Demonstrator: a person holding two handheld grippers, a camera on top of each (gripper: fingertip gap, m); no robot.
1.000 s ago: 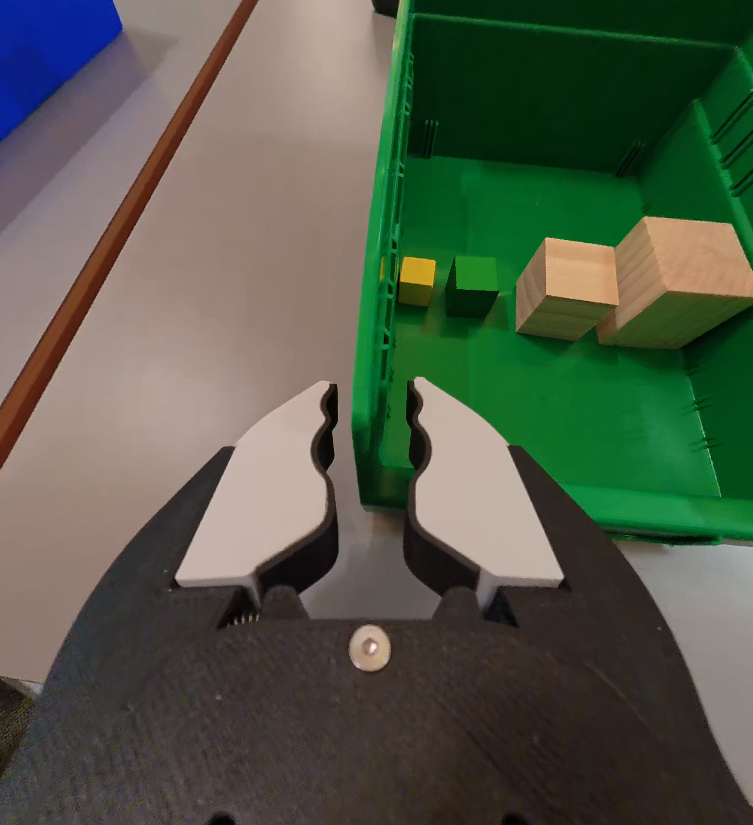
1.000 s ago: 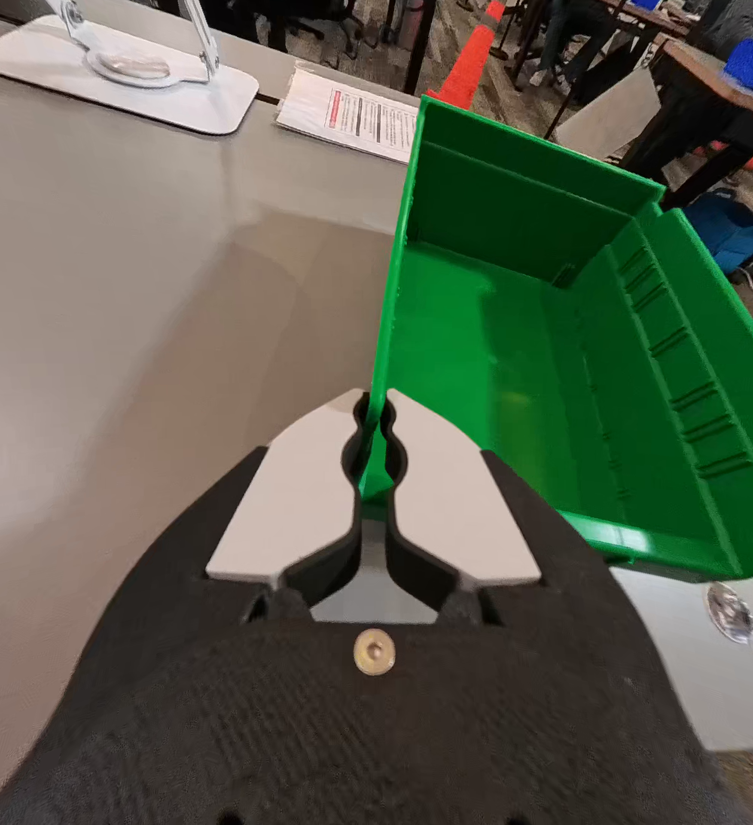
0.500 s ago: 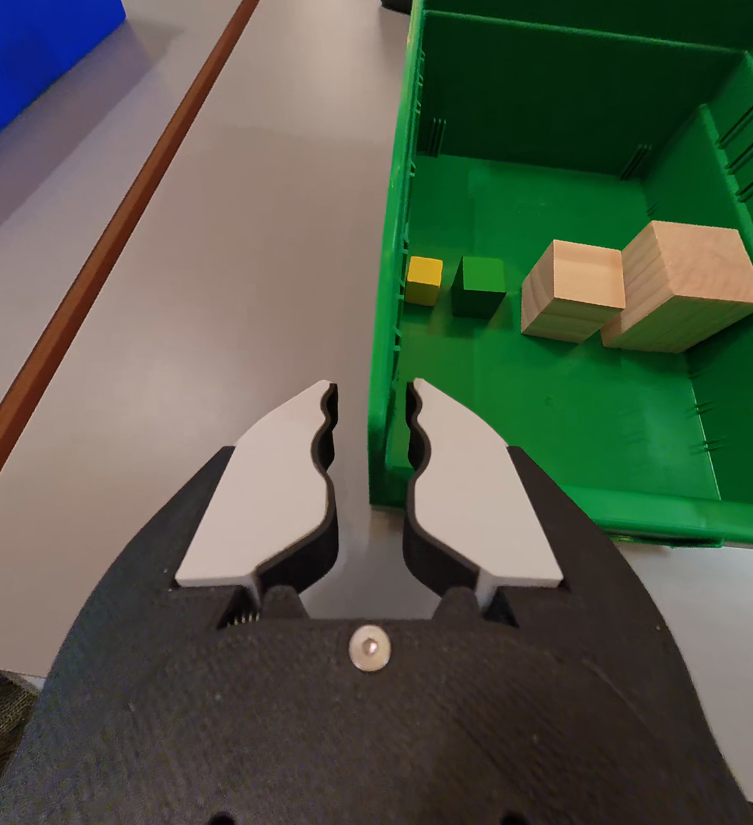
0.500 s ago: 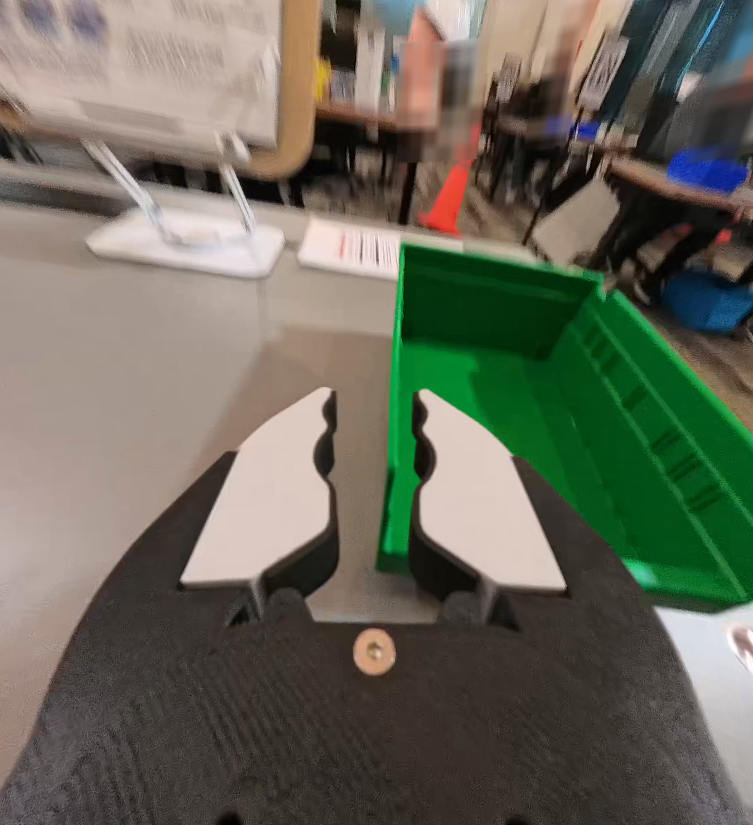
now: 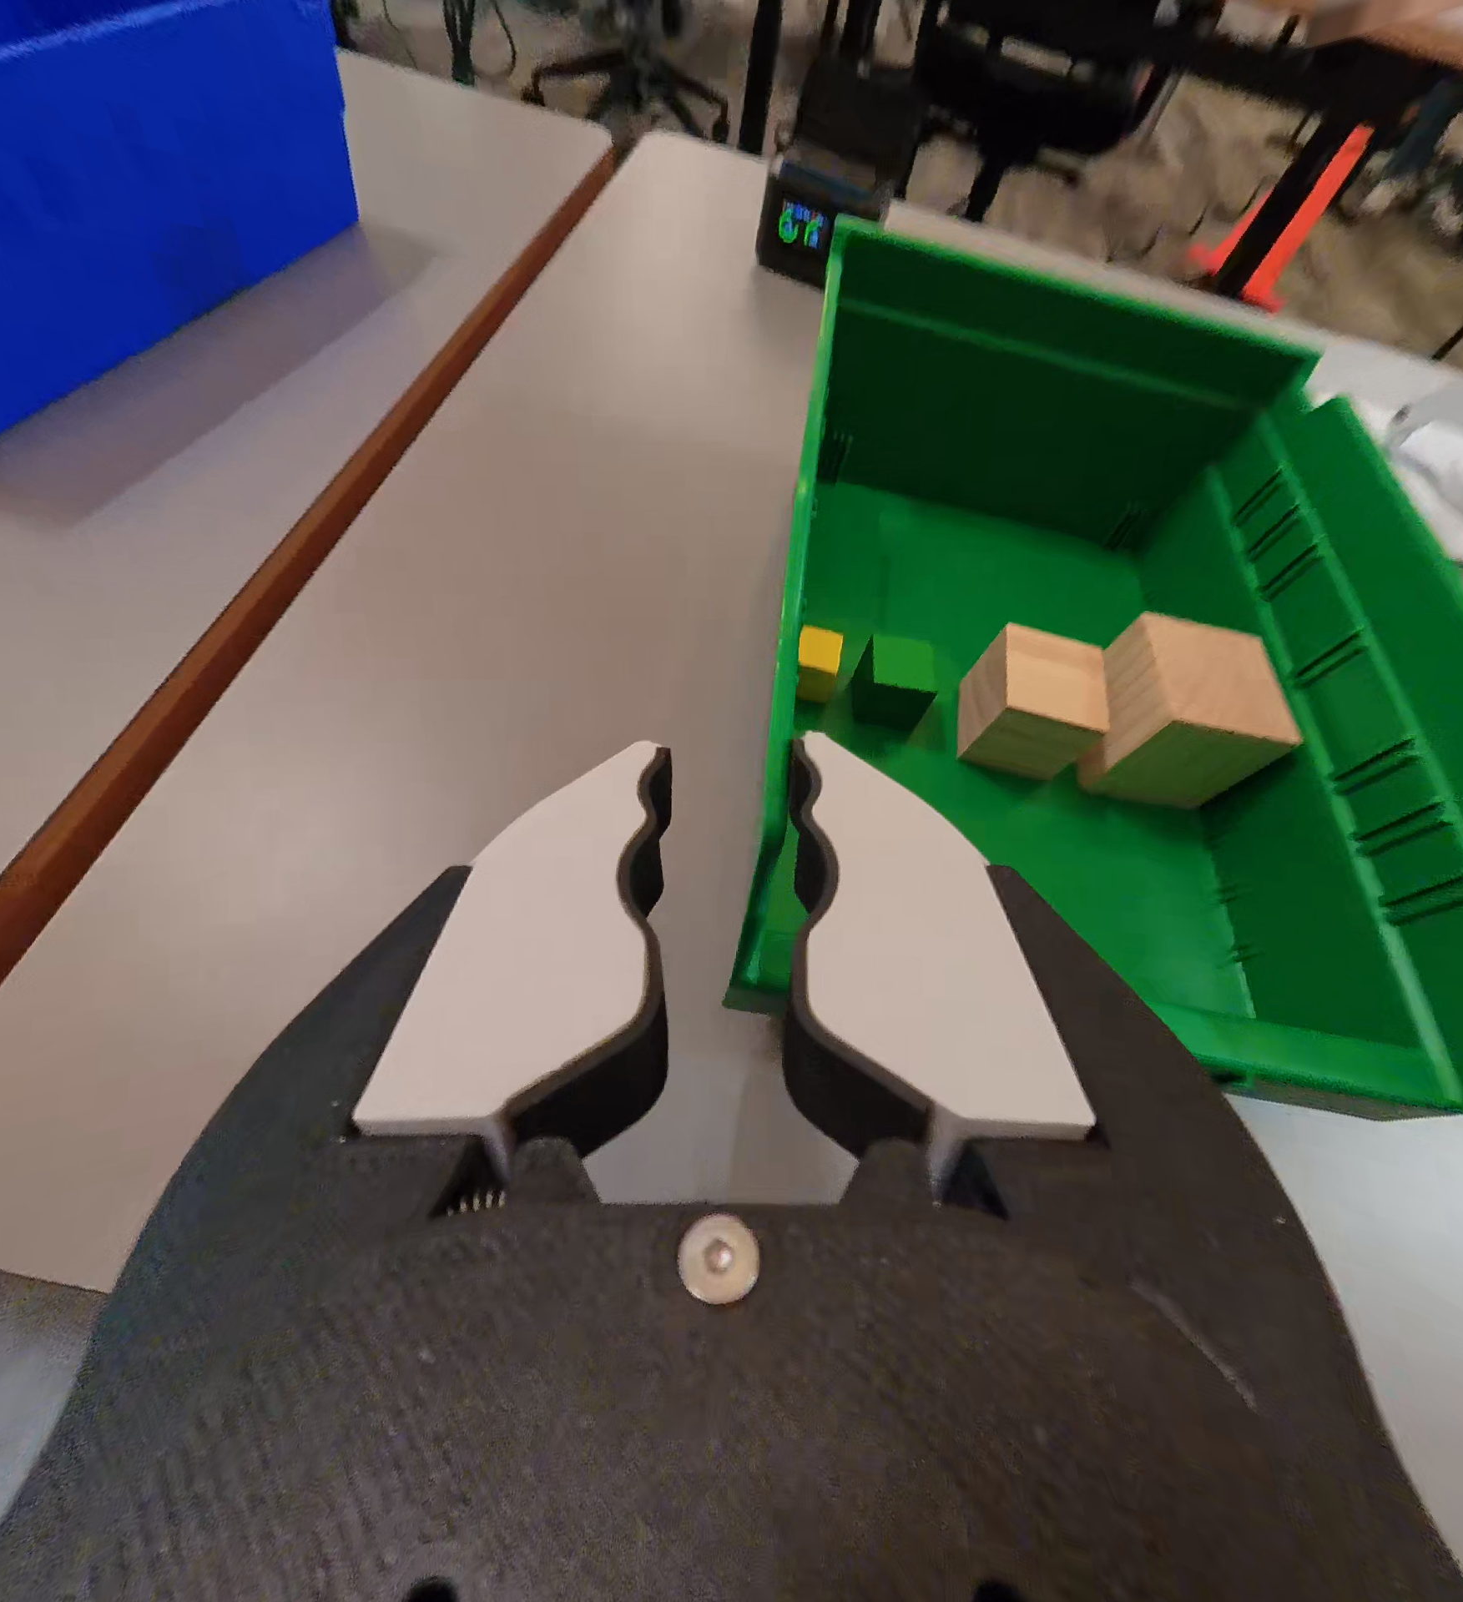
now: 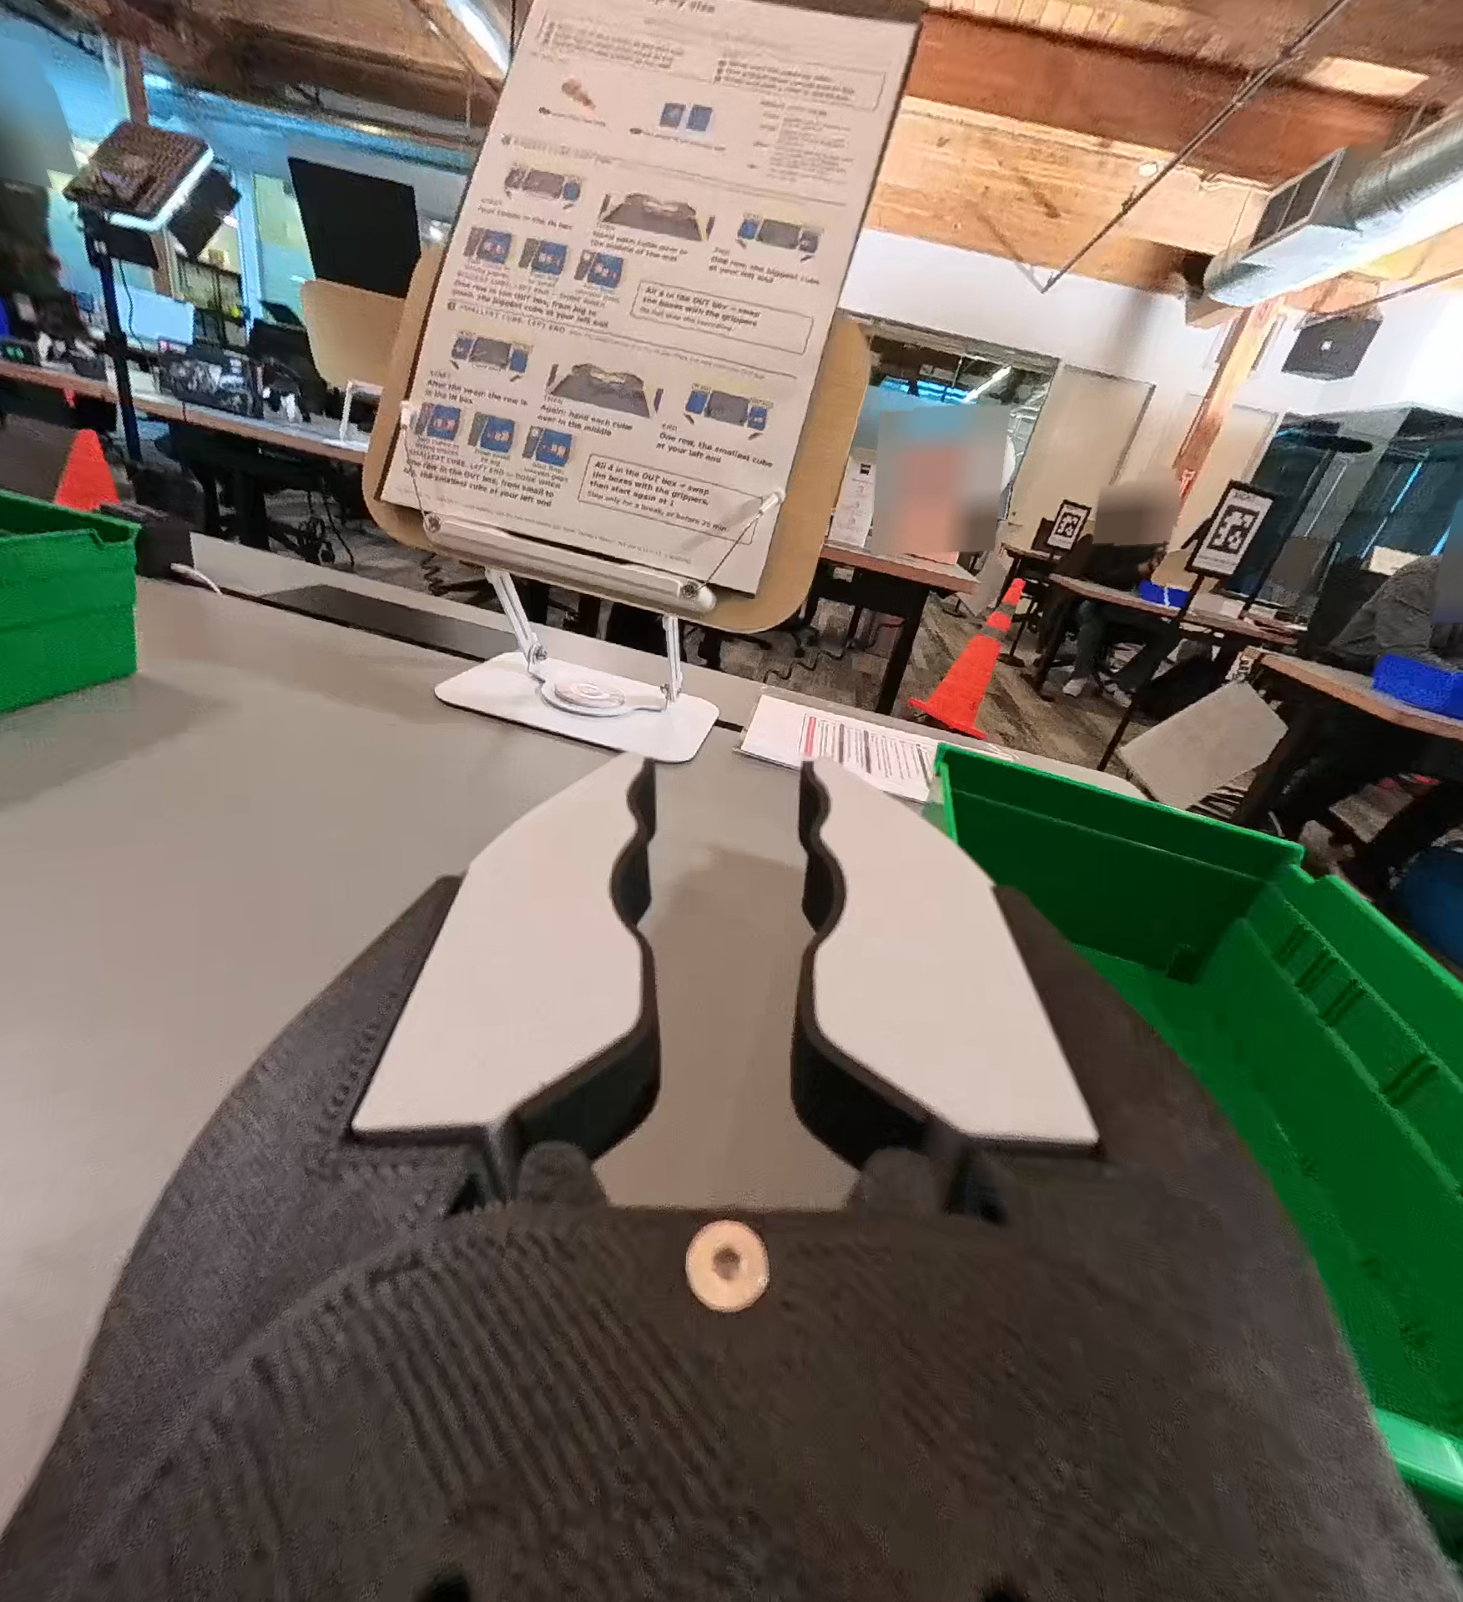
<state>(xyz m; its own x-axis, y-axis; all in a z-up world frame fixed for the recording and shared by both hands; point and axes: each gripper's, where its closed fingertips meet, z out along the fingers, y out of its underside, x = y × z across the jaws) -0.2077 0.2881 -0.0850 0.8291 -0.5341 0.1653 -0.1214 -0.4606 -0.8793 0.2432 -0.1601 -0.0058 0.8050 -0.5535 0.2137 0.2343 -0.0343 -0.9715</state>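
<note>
While both grippers stand spread and empty: left gripper (image 5: 729, 767) at the near left wall of green bin (image 5: 1361, 667) holding four cubes in a row; right gripper (image 6: 723, 780) over bare worktop (image 6: 190, 867) beside an empty green bin (image 6: 1230, 971).

Two green bins (image 6: 1282, 1023) (image 6: 25, 607). One blue bin (image 5: 103, 217). Four cubes: two wooden (image 5: 1035, 711) (image 5: 1187, 702), one yellow (image 5: 819, 659), one green (image 5: 894, 685). Two orange cones (image 6: 966, 667) (image 6: 86, 472). One instruction sheet (image 6: 658, 286) on stand.

right tongs (image 6: 723, 771) released the green bin (image 6: 1282, 980), apparently lifting away
</note>
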